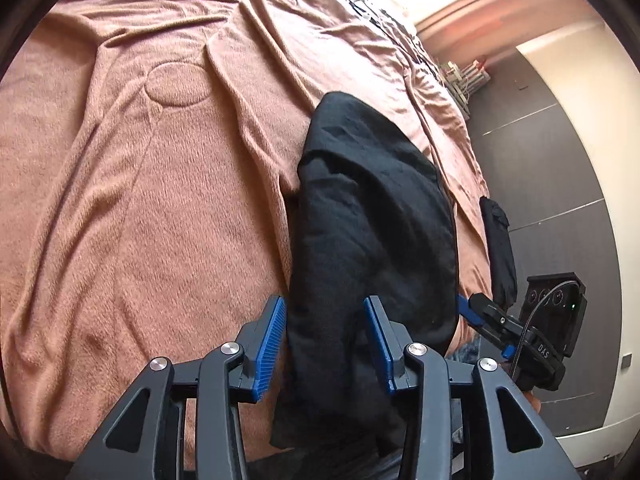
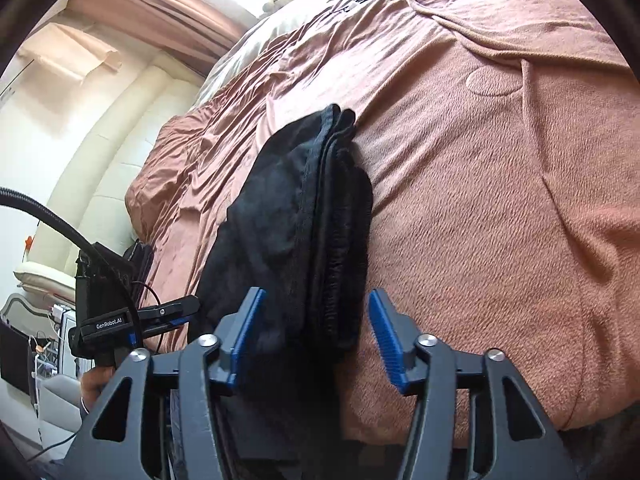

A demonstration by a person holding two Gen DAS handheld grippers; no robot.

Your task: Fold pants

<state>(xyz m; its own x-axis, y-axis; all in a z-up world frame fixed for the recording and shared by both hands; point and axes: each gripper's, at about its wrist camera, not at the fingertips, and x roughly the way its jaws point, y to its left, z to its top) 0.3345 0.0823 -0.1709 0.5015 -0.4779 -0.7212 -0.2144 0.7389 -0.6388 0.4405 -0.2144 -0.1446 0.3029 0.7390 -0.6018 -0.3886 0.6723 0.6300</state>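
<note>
Both of your tongs tilt downward with their jaws apart.

Your left tongs point(image 1: 326, 344), black linkage arms tipped with ribbed blue pads point(image 1: 272, 350), stand parted; cloth lies in the gap and the pads sit just beside it, not pressing. Your right tongs point(image 2: 316, 338), of the same black-and-blue build, gape a little wider, their blue pads point(image 2: 386, 338) clear of what lies between them. In the left wrist view the right tongs show at the right edge, side on; in the right wrist view the left tongs show at the left edge, with your hand point(image 2: 94, 386) gripping their handle below.
</note>
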